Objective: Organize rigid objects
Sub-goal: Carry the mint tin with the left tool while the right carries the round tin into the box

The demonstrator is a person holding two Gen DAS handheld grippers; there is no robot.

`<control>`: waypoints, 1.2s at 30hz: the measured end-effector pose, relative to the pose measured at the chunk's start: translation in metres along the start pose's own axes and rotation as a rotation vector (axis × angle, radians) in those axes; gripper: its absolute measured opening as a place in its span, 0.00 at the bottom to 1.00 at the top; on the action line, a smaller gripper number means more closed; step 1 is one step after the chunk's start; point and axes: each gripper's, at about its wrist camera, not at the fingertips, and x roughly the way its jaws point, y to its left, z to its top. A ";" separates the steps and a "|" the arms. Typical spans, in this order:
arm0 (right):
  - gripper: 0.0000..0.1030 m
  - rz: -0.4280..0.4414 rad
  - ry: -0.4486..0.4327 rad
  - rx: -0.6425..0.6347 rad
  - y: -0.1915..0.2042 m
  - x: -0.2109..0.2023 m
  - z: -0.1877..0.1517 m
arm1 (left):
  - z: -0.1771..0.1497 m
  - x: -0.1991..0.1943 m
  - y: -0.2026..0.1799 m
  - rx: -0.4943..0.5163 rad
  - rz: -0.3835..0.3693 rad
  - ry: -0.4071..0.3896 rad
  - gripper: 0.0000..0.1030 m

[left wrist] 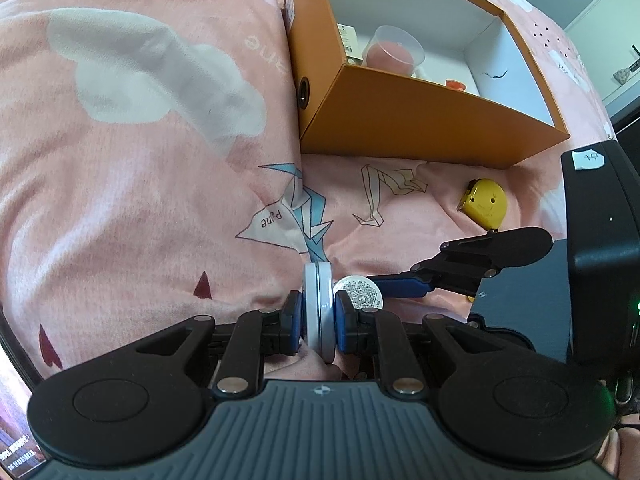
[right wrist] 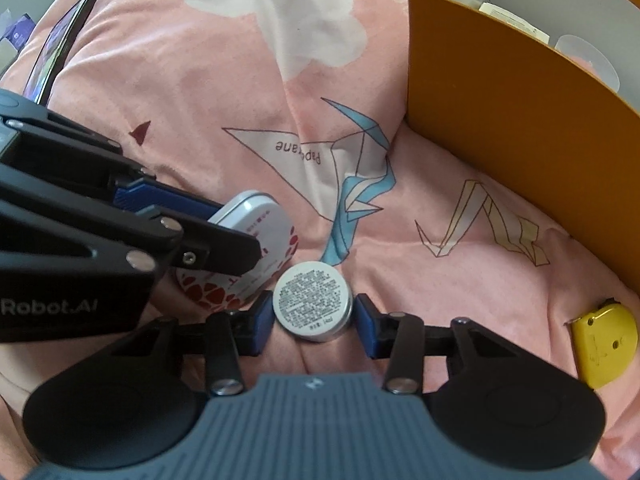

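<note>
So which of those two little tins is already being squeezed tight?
The white flat tin with red dots, held on edge in the left gripper. The small round silver tin just sits on the blanket between the right gripper's jaws, gaps either side.

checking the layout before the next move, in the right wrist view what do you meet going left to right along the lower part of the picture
left gripper shut on the white tin with red print → small round silver tin between the right gripper pads → yellow tape measure
</note>
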 end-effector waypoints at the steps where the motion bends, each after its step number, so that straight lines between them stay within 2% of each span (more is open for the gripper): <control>1: 0.42 0.000 -0.001 0.000 -0.001 -0.001 0.000 | 0.000 0.000 0.000 0.000 0.000 0.000 0.18; 6: 0.41 -0.004 -0.015 0.010 -0.001 -0.003 -0.005 | 0.000 -0.002 -0.001 -0.010 -0.013 -0.007 0.18; 11: 0.41 -0.012 -0.063 0.061 -0.012 -0.022 -0.009 | 0.002 -0.008 -0.004 -0.022 -0.040 -0.030 0.18; 18: 0.42 -0.078 -0.163 0.191 -0.046 -0.062 -0.023 | 0.015 -0.021 -0.027 0.045 -0.077 -0.090 0.18; 23: 0.42 -0.142 -0.236 0.251 -0.068 -0.095 -0.028 | 0.033 -0.037 -0.053 0.126 -0.129 -0.155 0.18; 28: 0.42 -0.208 -0.297 0.227 -0.078 -0.129 -0.029 | 0.060 -0.054 -0.073 0.185 -0.203 -0.211 0.18; 36: 0.42 -0.242 -0.400 0.195 -0.098 -0.181 -0.018 | 0.116 -0.057 -0.092 0.202 -0.273 -0.248 0.18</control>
